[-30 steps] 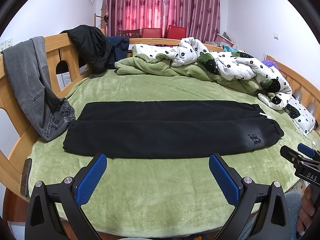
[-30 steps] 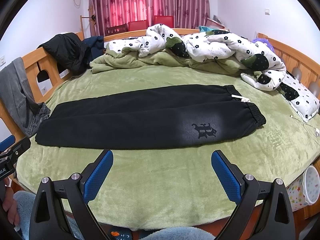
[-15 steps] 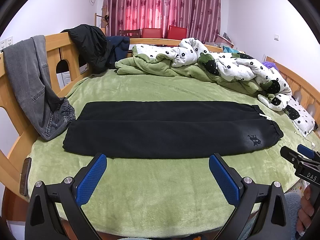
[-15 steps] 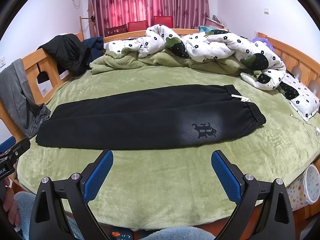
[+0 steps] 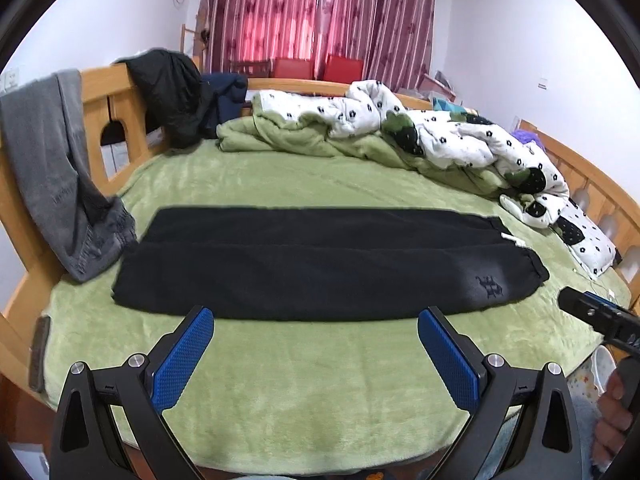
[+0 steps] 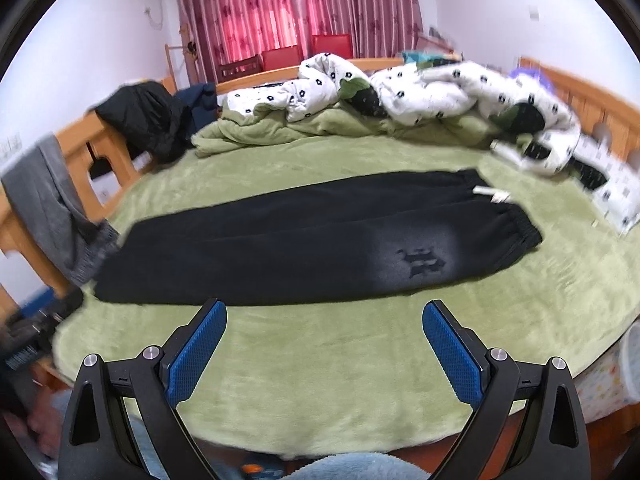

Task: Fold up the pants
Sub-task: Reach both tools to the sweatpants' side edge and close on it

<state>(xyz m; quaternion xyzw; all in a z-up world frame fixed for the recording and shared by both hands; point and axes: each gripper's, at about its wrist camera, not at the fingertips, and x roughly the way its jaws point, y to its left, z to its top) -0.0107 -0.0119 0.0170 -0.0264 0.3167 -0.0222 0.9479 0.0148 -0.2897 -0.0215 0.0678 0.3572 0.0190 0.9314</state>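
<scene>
Left wrist view: black fleece pants (image 5: pixel 320 264) lie flat and lengthwise across a round bed (image 5: pixel 312 392) covered in plush green blanket, the two legs stacked side by side, elastic cuffs toward the right and a small dark emblem (image 5: pixel 489 285) printed near one cuff. Left tongs (image 5: pixel 316 354) stand wide apart over the blanket just short of the pants' near edge, gripping nothing — their blue pads (image 5: pixel 182 364) show a fine ribbed texture against black plastic arms. From the right wrist view, the right tongs (image 6: pixel 324 352) are likewise spread wide and empty, hovering near the same hem; that frame is blurred at its edges. A white drawstring tip (image 6: pixel 490 194) pokes out beside the far cuff. Behind the pants, a rumpled white quilt with black flower print (image 5: pixel 440 136) is heaped along the far side — grey jeans (image 5: pixel 52 168) and a black jacket (image 5: pixel 168 88) hang over the curved wooden bed rail (image 5: pixel 100 92) at left.
</scene>
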